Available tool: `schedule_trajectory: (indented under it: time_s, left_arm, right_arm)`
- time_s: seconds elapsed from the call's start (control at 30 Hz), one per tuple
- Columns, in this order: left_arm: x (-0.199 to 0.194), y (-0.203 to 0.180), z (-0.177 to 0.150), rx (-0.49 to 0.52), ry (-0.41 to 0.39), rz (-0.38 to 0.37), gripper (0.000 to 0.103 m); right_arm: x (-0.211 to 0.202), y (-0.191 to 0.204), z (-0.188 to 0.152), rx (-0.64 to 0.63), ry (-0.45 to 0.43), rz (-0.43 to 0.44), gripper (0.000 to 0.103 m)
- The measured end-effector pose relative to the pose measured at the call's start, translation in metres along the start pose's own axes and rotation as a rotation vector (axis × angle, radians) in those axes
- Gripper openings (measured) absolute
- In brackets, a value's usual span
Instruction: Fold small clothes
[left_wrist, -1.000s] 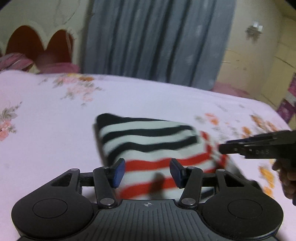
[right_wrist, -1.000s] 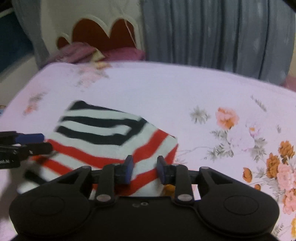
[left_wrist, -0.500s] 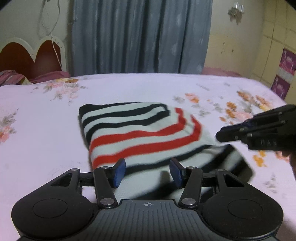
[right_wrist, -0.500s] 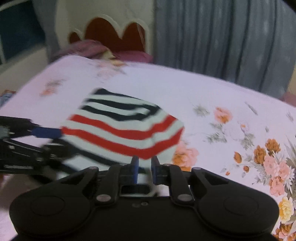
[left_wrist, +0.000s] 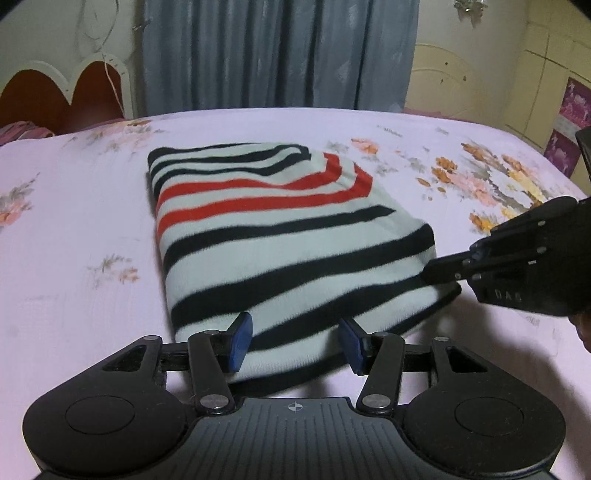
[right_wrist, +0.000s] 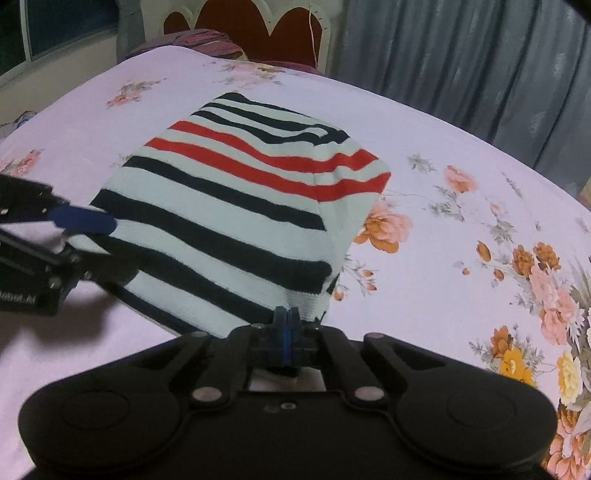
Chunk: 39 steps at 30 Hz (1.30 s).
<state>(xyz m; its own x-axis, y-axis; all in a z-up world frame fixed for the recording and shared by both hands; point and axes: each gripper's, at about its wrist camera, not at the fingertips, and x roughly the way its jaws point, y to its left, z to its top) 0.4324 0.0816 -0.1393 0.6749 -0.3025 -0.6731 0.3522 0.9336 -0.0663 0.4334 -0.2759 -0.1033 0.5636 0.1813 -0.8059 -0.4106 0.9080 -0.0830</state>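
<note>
a pink flowered bed (left_wrist: 74, 229) carries the folded striped sweater (left_wrist: 280, 236) near its middle. the left claw (left_wrist: 293, 341) is released, pads apart over the sweater's near edge. the right claw (right_wrist: 286, 321) has just been closing and is clenched at the sweater's near corner; whether cloth is caught, i cannot tell.

Striped sweater (left_wrist: 280, 236) — folded, flat on bedsheet (left_wrist: 74, 229).

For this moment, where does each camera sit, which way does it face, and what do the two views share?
Left wrist: on the left gripper, looking across the striped garment toward the curtain; its jaws stand apart, right gripper at right.
Right wrist: on the right gripper, jaws together, facing the headboard; left gripper at left.
Shared: garment, floral bedsheet, both grippers.
</note>
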Motion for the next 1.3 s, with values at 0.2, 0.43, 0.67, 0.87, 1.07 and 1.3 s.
schedule_trajectory:
  time_s: [0.2,0.43,0.67,0.87,1.07,1.3]
  left_arm:
    - [-0.002,-0.001,-0.010,-0.024,-0.006,0.024,0.052]
    - [-0.001,-0.006,-0.014,-0.030,-0.015,0.061,0.052]
    - [0.007,-0.017,-0.013,0.000,-0.008,0.109,0.053]
    - [-0.002,-0.017,-0.008,-0.024,-0.008,0.113,0.057]
    - [-0.067,-0.037,-0.022,-0.038,-0.147,0.199,0.103]
    - [-0.113,-0.049,-0.040,-0.090,-0.183,0.218,0.103]
  right_arm:
    - [0.003,-0.001,-0.002,0.015,-0.003,-0.003,0.000]
    - [0.004,0.005,-0.005,0.003,-0.012,-0.027,0.000]
    - [0.007,0.009,-0.008,-0.015,-0.030,-0.044,0.000]
    - [0.002,0.005,-0.005,0.052,-0.026,-0.027,0.011]
    - [-0.059,0.003,-0.026,0.151,-0.139,-0.042,0.080]
    - [-0.114,0.011,-0.055,0.204,-0.213,-0.064,0.089]
